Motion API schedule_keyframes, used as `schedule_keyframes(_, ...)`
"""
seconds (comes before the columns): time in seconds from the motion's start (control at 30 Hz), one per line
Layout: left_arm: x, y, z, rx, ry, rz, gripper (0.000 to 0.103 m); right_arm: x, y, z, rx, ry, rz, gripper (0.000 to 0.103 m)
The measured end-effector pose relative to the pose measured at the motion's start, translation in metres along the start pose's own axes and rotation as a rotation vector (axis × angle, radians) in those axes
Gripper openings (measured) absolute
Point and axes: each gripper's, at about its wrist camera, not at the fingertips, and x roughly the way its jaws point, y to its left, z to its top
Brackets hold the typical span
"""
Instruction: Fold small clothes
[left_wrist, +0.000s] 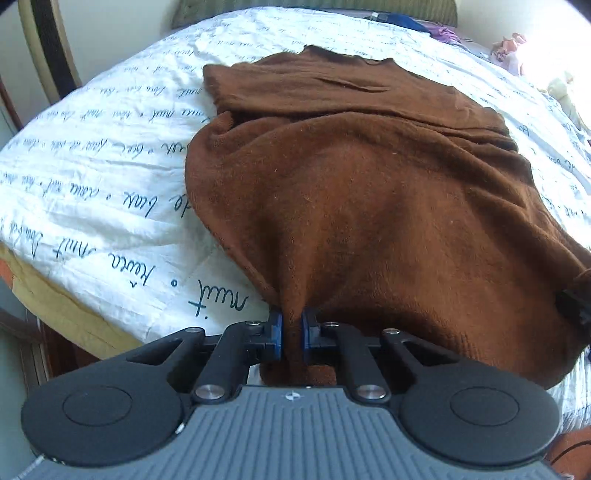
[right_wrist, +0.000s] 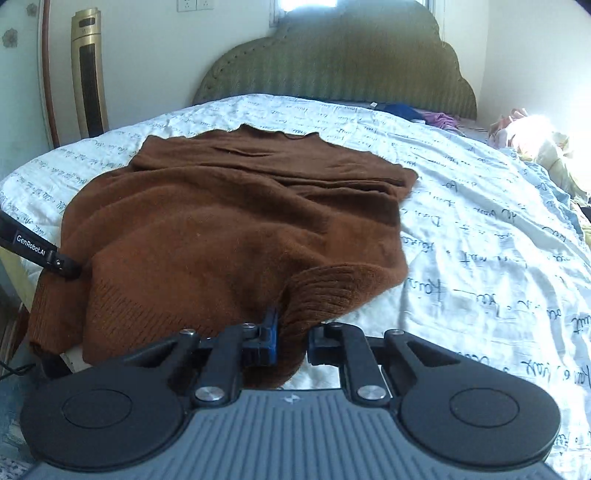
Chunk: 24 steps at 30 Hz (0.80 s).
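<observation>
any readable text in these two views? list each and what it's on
"GenRobot.AI": white print on the black arm of the left gripper, seen in the right wrist view.
"nuit": dark cursive on the white bedspread, seen upside down; its other handwriting is too distorted to read.
Logo on the gripper body: a symbol, no letters.

A big bed (right_wrist: 480, 229) filled the room. Its white cover (left_wrist: 110, 155) had dark writing all over it. A green padded headboard (right_wrist: 332, 66) with a wavy top stood against a pale wall (right_wrist: 155, 44). A tall gold fan (right_wrist: 88, 74) stood left of the bed. Bright light fell on a heap of clothes (right_wrist: 532, 136) at the right.
</observation>
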Motion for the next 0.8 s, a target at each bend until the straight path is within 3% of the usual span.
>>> schedule_keyframes(0.17, -0.009, 0.013, -0.013, -0.006, -0.002, -0.03, 0.014, -0.017, -0.051, -0.012, 0.253, 0.063, 0.016, 0.014)
schedule_keyframes(0.27, -0.015, 0.024, -0.022, -0.019, 0.003, -0.063, 0.015, -0.018, -0.072, -0.038, 0.29, 0.13, -0.019, 0.031)
schedule_keyframes(0.33, -0.02, 0.026, -0.026, 0.007, 0.003, -0.089, 0.015, -0.03, -0.08, -0.042, 0.296, 0.132, -0.073, 0.073)
schedule_keyframes(0.47, -0.031, 0.022, -0.036, 0.084, -0.024, -0.162, 0.015, -0.051, -0.083, -0.033, 0.235, 0.051, -0.112, 0.073)
schedule_keyframes(0.53, -0.031, 0.019, -0.042, 0.098, -0.044, -0.176, 0.027, -0.053, -0.081, -0.03, 0.241, 0.033, -0.078, 0.074)
schedule_keyframes(0.6, -0.028, 0.017, -0.048, 0.095, -0.03, -0.225, 0.054, -0.043, -0.078, -0.028, 0.266, 0.059, -0.015, 0.075)
schedule_keyframes(0.63, -0.027, 0.018, -0.05, 0.072, -0.028, -0.253, 0.055, -0.037, -0.077, -0.028, 0.299, 0.09, 0.002, 0.075)
schedule_keyframes(0.67, -0.025, 0.019, -0.053, 0.05, -0.017, -0.282, 0.054, -0.032, -0.075, -0.027, 0.34, 0.1, 0.017, 0.075)
schedule_keyframes(0.7, -0.023, 0.02, -0.054, 0.035, 0.0, -0.304, 0.044, -0.032, -0.074, -0.029, 0.375, 0.093, 0.033, 0.075)
schedule_keyframes(0.73, -0.021, 0.021, -0.056, 0.024, 0.014, -0.314, 0.028, -0.033, -0.074, -0.03, 0.401, 0.082, 0.042, 0.075)
schedule_keyframes(0.77, -0.018, 0.021, -0.057, 0.022, 0.029, -0.31, 0.007, -0.034, -0.075, -0.032, 0.413, 0.07, 0.047, 0.075)
schedule_keyframes(0.8, -0.015, 0.023, -0.057, 0.018, 0.04, -0.304, 0.007, -0.032, -0.072, -0.034, 0.385, 0.071, 0.06, 0.075)
